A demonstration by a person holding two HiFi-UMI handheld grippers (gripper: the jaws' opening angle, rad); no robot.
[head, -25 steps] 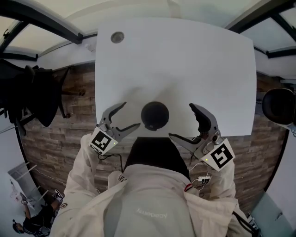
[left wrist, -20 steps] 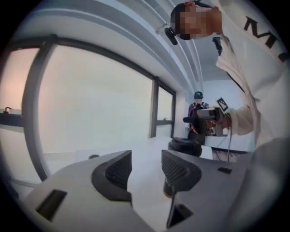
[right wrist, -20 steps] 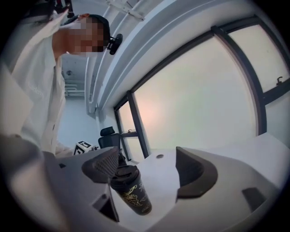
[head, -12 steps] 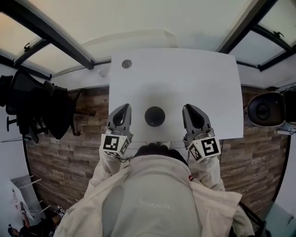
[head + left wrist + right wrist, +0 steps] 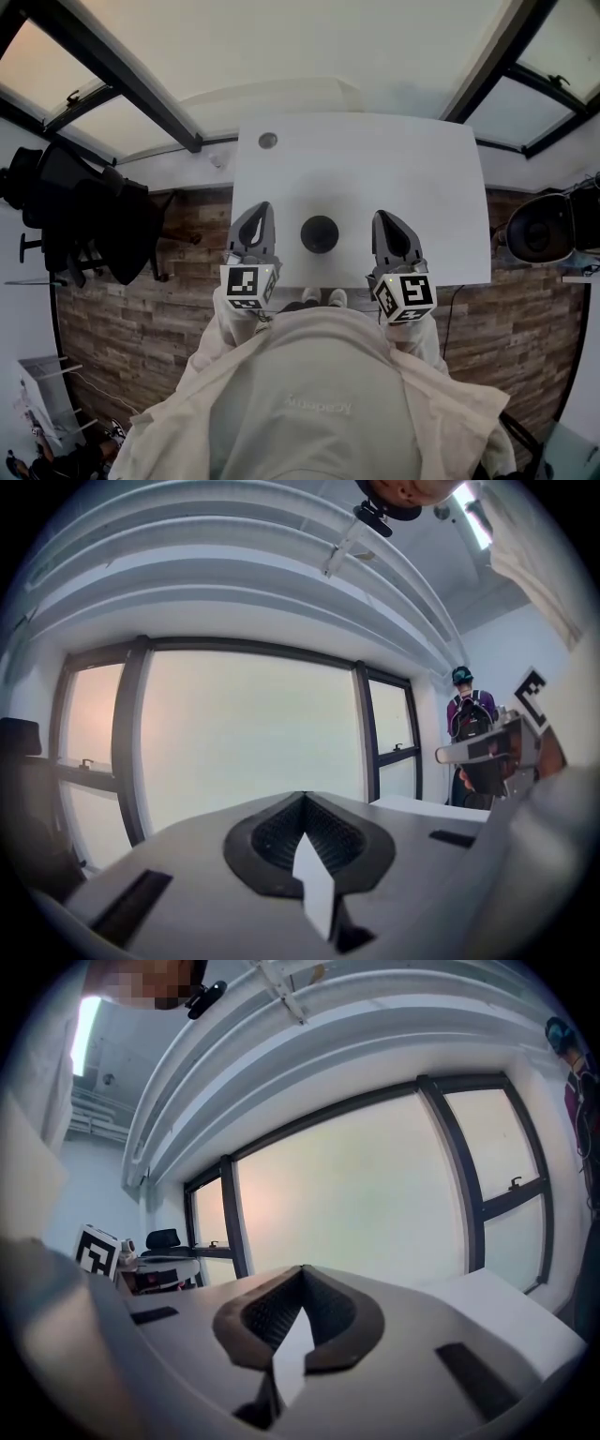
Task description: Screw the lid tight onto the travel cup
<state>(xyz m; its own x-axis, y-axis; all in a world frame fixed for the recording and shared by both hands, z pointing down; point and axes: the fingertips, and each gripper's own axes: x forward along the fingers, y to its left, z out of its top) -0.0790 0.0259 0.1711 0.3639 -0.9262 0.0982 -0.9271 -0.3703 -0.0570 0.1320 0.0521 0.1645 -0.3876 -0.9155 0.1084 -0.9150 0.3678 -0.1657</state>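
Note:
A dark travel cup (image 5: 320, 233), seen from straight above with its lid on top, stands near the front edge of the white table (image 5: 394, 178). My left gripper (image 5: 260, 214) is held up to the left of the cup, shut with nothing in it. My right gripper (image 5: 384, 223) is raised to the right of the cup, also shut and empty. Neither touches the cup. In the left gripper view the closed jaws (image 5: 305, 799) point level at a wide window. The right gripper view shows its closed jaws (image 5: 302, 1274) against the same window.
A small round grommet (image 5: 267, 141) sits at the table's far left corner. Dark office chairs (image 5: 84, 216) stand to the left and a dark round object (image 5: 539, 230) to the right. A person in a cap (image 5: 466, 714) stands by the far window.
Both grippers have closed from wide open and risen beside the cup, turning from pointing down to pointing level. The head camera has lifted, so the table looks smaller.

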